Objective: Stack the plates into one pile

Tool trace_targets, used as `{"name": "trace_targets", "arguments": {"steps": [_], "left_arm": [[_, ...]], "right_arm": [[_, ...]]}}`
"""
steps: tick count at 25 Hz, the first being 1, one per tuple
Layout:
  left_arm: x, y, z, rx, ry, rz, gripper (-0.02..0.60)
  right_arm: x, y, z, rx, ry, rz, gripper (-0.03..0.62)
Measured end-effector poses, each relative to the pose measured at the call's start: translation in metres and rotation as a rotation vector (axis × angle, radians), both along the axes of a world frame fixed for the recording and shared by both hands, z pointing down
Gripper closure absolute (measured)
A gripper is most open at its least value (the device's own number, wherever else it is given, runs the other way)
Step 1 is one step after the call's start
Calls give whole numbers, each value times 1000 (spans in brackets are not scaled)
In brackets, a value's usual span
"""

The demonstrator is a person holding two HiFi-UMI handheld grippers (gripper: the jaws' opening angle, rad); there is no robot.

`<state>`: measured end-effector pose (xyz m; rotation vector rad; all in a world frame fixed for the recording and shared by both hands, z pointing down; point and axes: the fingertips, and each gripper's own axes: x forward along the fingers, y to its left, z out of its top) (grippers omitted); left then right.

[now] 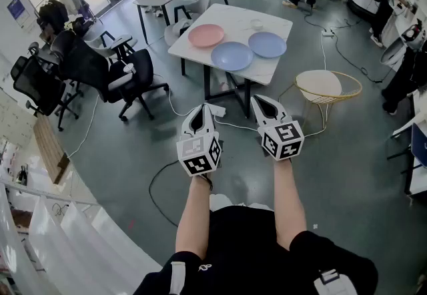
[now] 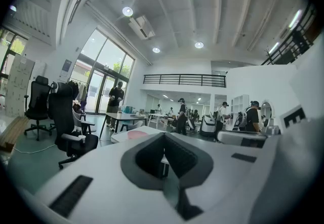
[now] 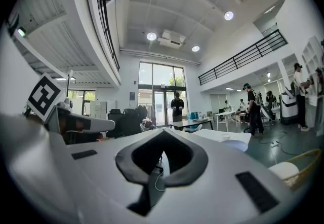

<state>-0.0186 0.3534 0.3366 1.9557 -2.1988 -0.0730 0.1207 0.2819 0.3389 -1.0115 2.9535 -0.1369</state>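
White table (image 1: 223,19): the landmark, standing ahead of me on the grey floor (image 1: 347,167); all three plates lie on its top, each one separate, none stacked.

My left forearm (image 1: 195,213) and right forearm (image 1: 287,200): both stretched forward from my body, side by side and a little apart, over the floor and well short of the table's near edge.

Left gripper (image 1: 207,108) (image 2: 163,135): held roughly level, tipped only slightly down, pointing toward the table's near-left side; its jaws are pressed together with nothing between them.

Right gripper (image 1: 261,99) (image 3: 164,132): held level, pointing toward the table's near edge, with the jaws likewise closed tight on nothing.

Nearer blue plate (image 1: 232,56): on the table's near part, closest to both grippers, between the other two plates.

Farther blue plate (image 1: 267,44) (image 3: 235,144): on the table's right part, just beside the nearer blue plate.

Pink plate (image 1: 206,35) (image 2: 136,135): on the table's left part, just beside the nearer blue plate.

Small white cup (image 1: 257,23): on the table's far part, behind the farther blue plate and apart from it.
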Motion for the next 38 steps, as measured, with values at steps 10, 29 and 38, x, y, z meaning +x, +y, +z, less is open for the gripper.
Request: {"name": "trace_targets", "arguments": {"steps": [10, 29, 38], "left_arm": [[-7, 4, 0, 2, 7, -13, 566], [-3, -8, 3, 16, 51, -9, 566], [0, -22, -10, 47, 63, 8, 566]], "right_arm": [[-11, 2, -9, 30, -11, -46, 588], [18, -25, -30, -6, -130, -8, 588], [30, -38, -44, -1, -148, 13, 588]]}}
